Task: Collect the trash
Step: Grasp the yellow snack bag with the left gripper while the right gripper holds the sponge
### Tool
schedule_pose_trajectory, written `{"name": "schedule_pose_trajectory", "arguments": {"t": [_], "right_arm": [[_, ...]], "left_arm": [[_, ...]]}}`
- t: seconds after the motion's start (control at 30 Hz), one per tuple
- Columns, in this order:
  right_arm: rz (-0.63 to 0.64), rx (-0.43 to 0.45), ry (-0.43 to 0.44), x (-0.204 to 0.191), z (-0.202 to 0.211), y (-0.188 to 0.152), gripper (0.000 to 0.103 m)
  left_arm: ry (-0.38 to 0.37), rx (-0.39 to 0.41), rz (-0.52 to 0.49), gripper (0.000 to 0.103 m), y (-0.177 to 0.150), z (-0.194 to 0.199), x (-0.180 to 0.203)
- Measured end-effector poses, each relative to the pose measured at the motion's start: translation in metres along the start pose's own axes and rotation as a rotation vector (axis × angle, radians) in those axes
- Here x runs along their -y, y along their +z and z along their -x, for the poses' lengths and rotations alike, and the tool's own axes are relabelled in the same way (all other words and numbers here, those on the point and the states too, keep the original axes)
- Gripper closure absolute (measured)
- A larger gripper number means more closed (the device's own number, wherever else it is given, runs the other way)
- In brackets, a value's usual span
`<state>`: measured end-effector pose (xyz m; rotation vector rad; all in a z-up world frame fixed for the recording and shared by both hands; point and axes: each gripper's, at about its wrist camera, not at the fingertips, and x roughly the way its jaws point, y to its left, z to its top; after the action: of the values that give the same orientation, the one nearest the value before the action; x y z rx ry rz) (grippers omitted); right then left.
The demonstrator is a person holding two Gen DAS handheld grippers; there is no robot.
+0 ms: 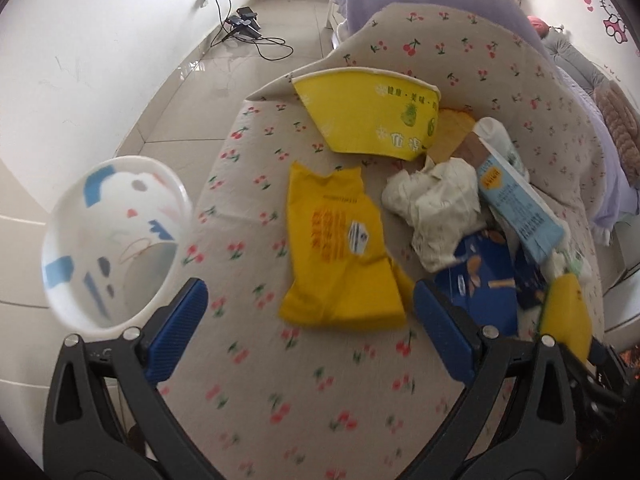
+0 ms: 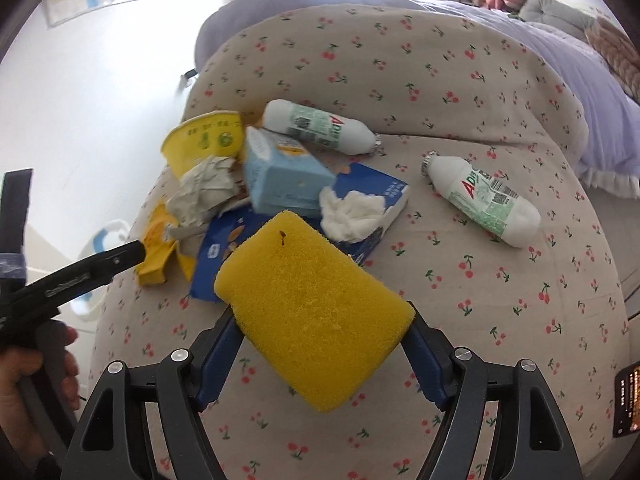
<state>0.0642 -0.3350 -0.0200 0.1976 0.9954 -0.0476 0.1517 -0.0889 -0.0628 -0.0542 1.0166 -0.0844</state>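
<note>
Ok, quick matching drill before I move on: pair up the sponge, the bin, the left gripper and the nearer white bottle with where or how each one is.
Things:
1. yellow sponge
2. white bin
3. left gripper
4. nearer white bottle

States:
a. lying on the cherry blanket
b. open, holding nothing
c. clamped in the right gripper
d. on the floor beside the bed

Pairs: 1-c, 2-d, 3-b, 4-a
</note>
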Motion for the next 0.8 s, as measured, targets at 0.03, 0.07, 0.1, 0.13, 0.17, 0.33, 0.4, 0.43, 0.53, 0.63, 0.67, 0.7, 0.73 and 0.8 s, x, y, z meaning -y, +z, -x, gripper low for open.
{"name": "schedule_pose_trajectory", "arguments": {"t": [0.03, 0.07, 0.1, 0.13, 0.17, 0.33, 0.4, 0.43, 0.53, 0.63, 0.67, 0.7, 0.73, 0.8], "right_arm": [[-0.003, 0.003, -0.005, 0.001, 0.0, 0.002, 0.025], [-0.006, 0.008, -0.013, 0.003, -0.001, 0.003, 0.025], [-0.009, 0.012, -0.017, 0.004, -0.001, 0.004, 0.025], [-0.014, 0.016, -0.02, 0.006, -0.002, 0.005, 0.025], [-0.021, 0.019, -0.022, 0.008, -0.002, 0.006, 0.024], [-0.041, 0.03, -0.024, 0.013, -0.001, 0.008, 0.023], [-0.042, 0.031, -0.025, 0.013, 0.0, 0.007, 0.023], [-0.041, 0.033, -0.023, 0.013, 0.0, 0.007, 0.023], [-0.041, 0.034, -0.022, 0.011, 0.002, 0.006, 0.023], [-0.036, 0.038, -0.019, 0.007, 0.004, 0.005, 0.023], [-0.035, 0.04, -0.018, 0.006, 0.005, 0.005, 0.023], [-0.032, 0.042, -0.018, 0.004, 0.006, 0.005, 0.023], [-0.03, 0.045, -0.017, 0.002, 0.007, 0.005, 0.023], [-0.024, 0.049, -0.016, -0.002, 0.008, 0.004, 0.023]], "left_arm": [[0.01, -0.004, -0.004, 0.002, 0.001, -0.007, 0.003], [0.017, -0.01, -0.007, 0.004, 0.001, -0.012, 0.006], [0.018, -0.014, -0.008, 0.007, 0.002, -0.017, 0.008], [0.022, -0.018, -0.01, 0.008, 0.001, -0.021, 0.009], [0.032, -0.023, -0.013, 0.011, 0.001, -0.025, 0.01], [0.042, -0.018, -0.004, 0.023, -0.002, -0.029, 0.01], [0.041, -0.01, -0.013, 0.034, -0.003, -0.027, 0.011], [0.037, -0.011, -0.013, 0.034, -0.004, -0.025, 0.01], [0.028, -0.013, -0.002, 0.035, -0.006, -0.023, 0.006], [0.011, -0.02, 0.01, 0.036, -0.008, -0.019, -0.001], [0.006, -0.022, 0.014, 0.036, -0.008, -0.017, -0.003], [0.0, -0.021, 0.021, 0.036, -0.009, -0.014, -0.007], [-0.003, -0.018, 0.026, 0.036, -0.009, -0.012, -0.009], [-0.01, -0.011, 0.035, 0.037, -0.009, -0.006, -0.013]]}}
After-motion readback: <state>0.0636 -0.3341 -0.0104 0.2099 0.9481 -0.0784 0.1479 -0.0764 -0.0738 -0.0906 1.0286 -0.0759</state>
